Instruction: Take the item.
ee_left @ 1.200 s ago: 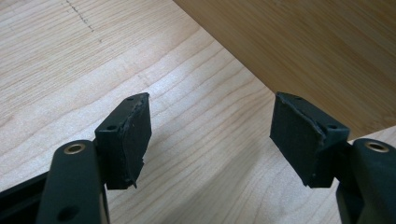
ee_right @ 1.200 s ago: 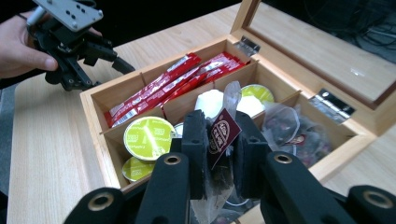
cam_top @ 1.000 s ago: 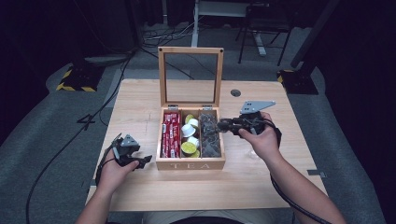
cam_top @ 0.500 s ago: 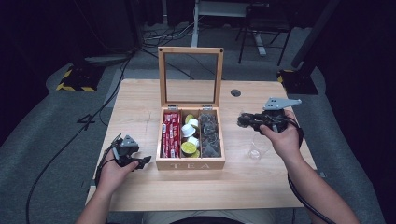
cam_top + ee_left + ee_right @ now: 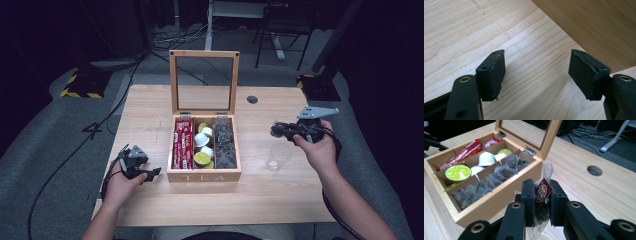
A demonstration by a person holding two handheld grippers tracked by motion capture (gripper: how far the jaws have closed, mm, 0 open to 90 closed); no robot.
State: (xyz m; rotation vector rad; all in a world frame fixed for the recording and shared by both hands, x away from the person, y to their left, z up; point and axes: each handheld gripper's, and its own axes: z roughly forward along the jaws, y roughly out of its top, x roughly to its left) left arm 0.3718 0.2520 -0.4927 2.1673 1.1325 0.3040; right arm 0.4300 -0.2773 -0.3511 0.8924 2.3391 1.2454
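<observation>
Mesh tea bag (image 5: 541,212) hangs pinched in the right gripper (image 5: 541,202) above the glass (image 5: 278,156); its thin hold could slip. Left gripper (image 5: 536,72) rests spread.

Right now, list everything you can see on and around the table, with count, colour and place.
Table: one, light wood, centre; round cable hole toward the far right.
Tea box: one, wooden, lid open and upright, mid-table, three compartments.
Sachets: several, red, left compartment.
Capsules: several, green and white, middle compartment.
Tea bags: several, dark in clear mesh, right compartment.
Glass: one, clear, right of the box.
Held tea bag: one, dark with maroon tag, between the right gripper's jaws.
Cables: black, on the grey floor at left.
Left gripper: black, open, on the table left of the box.
Right gripper: black, shut on the tea bag, above the glass.
</observation>
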